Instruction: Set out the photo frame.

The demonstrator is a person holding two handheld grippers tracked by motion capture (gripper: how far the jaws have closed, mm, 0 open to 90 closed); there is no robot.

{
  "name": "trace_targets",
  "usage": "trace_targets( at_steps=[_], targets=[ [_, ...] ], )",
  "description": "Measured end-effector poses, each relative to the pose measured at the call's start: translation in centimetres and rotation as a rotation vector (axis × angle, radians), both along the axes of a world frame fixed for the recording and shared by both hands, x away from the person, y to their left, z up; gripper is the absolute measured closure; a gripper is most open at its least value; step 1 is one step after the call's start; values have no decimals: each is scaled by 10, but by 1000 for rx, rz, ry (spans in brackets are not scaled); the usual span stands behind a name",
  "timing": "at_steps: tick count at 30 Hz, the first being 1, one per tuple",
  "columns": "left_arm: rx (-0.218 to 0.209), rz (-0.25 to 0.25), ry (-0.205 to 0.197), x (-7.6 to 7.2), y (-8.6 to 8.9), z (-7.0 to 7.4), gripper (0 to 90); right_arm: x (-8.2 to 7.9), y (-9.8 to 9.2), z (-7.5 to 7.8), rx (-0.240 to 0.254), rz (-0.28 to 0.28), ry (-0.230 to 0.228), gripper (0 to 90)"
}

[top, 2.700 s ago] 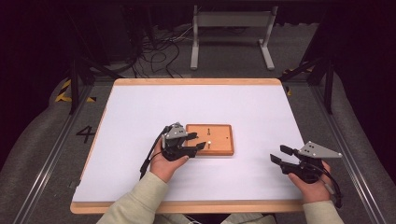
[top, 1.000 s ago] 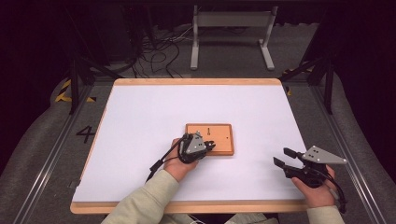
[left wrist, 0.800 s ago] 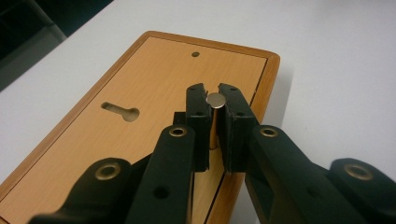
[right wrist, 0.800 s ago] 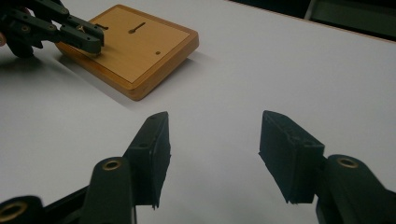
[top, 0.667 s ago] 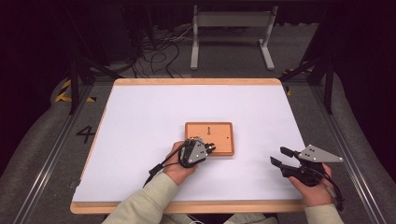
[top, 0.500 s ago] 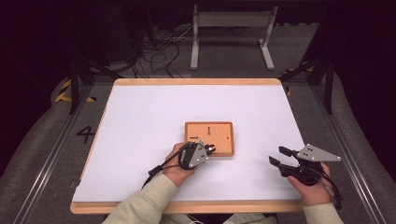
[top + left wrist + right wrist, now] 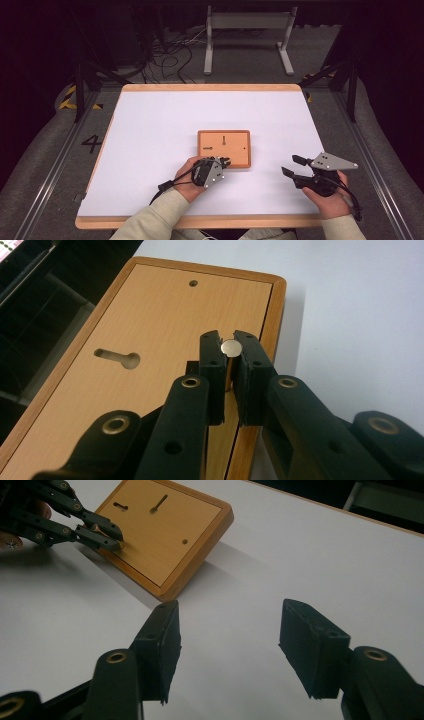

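A wooden board [image 7: 223, 148] with a raised rim lies flat near the middle of the white counter [image 7: 150, 130], and the work in hand sits at its near edge. The left gripper [image 7: 223, 163], turned on its side in the person's left hand [image 7: 186, 172], reaches over that edge from the person's side. In the left gripper view its jaws are closed on a small metal pin [image 7: 231, 347] — the round silver head shows between the two black tips, with the shaft running down between the pads, just above the board's surface beside the rim. Whether the pin's lower end touches the wood cannot be told. On the board's face there are a keyhole-shaped slot [image 7: 117, 358] to the left of the jaws and a small round hole [image 7: 193, 283] farther off; the high view also shows a second, narrower slot [image 7: 224, 140]. The right gripper [image 7: 294, 165] hovers low over bare counter to the right of the board, well apart from it, held in the right hand [image 7: 327, 197]. Its jaws stand open with nothing between them — only white surface shows in the gap in the right gripper view.
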State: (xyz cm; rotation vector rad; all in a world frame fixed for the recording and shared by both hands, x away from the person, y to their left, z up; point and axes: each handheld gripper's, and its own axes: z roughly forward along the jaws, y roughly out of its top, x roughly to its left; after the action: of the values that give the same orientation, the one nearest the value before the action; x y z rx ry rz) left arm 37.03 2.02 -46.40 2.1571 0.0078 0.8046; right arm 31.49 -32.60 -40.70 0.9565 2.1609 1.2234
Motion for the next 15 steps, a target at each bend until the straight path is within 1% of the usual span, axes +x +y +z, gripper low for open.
trace_targets(
  at_steps=[4,7,10,13,15],
  targets=[
    [0,-1,-4,0,0,0,837,4,5,4,11,11,15,409],
    [-1,-1,-4,0,0,-1,837,12,11,11,18,16,34,386],
    [0,-2,-5,-1,0,-1,837,24,19,17,10,33,65,366],
    [0,-2,-9,-2,0,-2,837,39,30,24,0,49,104,335],
    [2,-3,-12,-2,0,-1,837,48,36,28,7,60,126,311]
  ],
)
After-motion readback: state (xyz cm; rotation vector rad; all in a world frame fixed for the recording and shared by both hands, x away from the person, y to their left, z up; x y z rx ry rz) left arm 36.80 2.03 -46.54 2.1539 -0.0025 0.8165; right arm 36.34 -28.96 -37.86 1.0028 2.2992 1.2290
